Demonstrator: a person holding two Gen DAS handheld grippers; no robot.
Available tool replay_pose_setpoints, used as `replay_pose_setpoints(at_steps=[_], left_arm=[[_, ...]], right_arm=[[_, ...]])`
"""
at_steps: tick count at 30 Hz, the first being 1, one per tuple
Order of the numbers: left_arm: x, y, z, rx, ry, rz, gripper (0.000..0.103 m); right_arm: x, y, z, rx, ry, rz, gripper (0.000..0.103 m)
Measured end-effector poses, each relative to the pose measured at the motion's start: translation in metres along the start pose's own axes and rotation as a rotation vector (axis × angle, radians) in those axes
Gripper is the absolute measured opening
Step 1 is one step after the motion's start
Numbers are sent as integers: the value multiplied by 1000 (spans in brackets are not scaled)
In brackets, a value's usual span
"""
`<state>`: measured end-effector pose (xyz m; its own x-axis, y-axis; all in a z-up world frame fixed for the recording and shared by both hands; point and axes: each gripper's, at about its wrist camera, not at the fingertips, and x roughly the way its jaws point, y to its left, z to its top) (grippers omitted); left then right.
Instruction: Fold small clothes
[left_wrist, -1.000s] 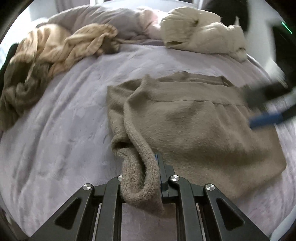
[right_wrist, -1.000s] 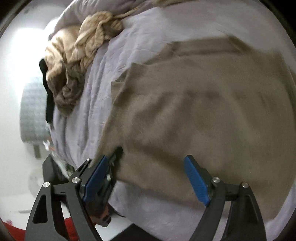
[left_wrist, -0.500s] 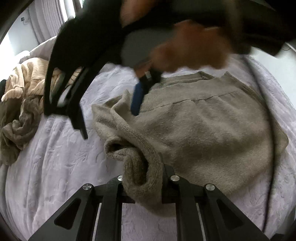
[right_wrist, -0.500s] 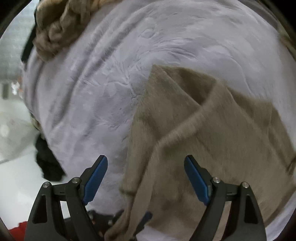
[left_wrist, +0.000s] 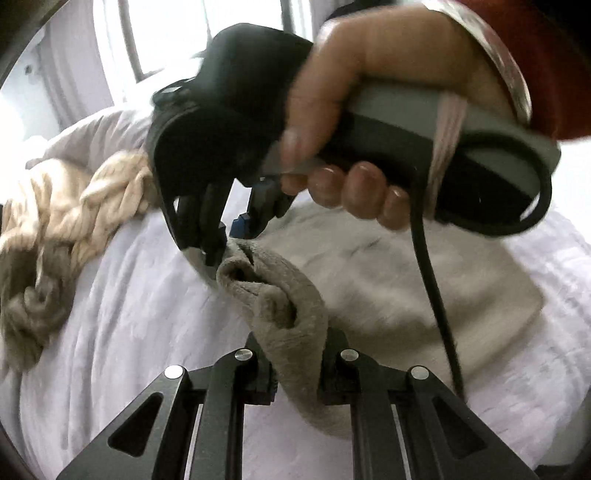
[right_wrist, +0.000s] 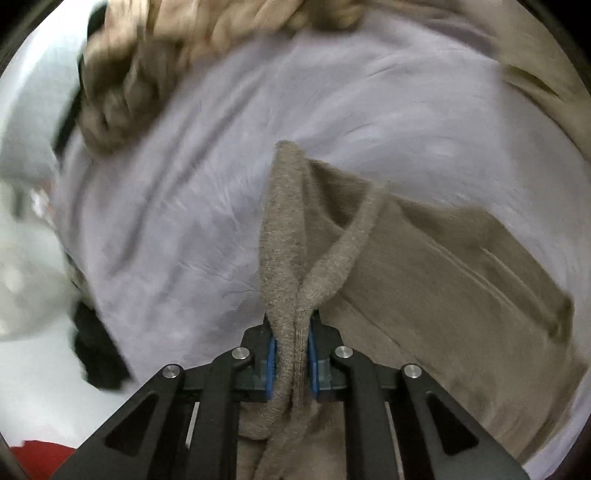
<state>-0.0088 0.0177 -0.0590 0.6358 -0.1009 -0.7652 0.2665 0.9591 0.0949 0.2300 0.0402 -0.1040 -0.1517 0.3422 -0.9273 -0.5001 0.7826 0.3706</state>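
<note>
Both tools (left_wrist: 295, 373) (right_wrist: 290, 360) around sweater (right_wrist: 424, 258).

A bed (left_wrist: 140, 332) covered in a pale lilac blanket is backlit by a bright window (left_wrist: 177, 33); white floor (right_wrist: 40, 373) is glimpsed beside it.

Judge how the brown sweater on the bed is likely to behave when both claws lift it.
The sweater is probably floppy: its edge bunches and droops where the right claw pinches it. The fuzzy knit likely resists slipping. It should sag between the right and left claw.
</note>
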Motion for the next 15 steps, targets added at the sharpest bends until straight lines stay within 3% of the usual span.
replay_pose_setpoints(at_steps=[5, 10, 15], left_arm=[[-19, -46, 36, 81, -82, -81, 16], [-19, -118, 59, 199, -127, -180, 16], [-1, -184, 65, 278, -87, -296, 16]], right_arm=[[-83, -56, -46, 112, -227, 136, 15], [-152, -124, -110, 227, -417, 180, 15], [-169, -202, -185, 401, -534, 186, 15]])
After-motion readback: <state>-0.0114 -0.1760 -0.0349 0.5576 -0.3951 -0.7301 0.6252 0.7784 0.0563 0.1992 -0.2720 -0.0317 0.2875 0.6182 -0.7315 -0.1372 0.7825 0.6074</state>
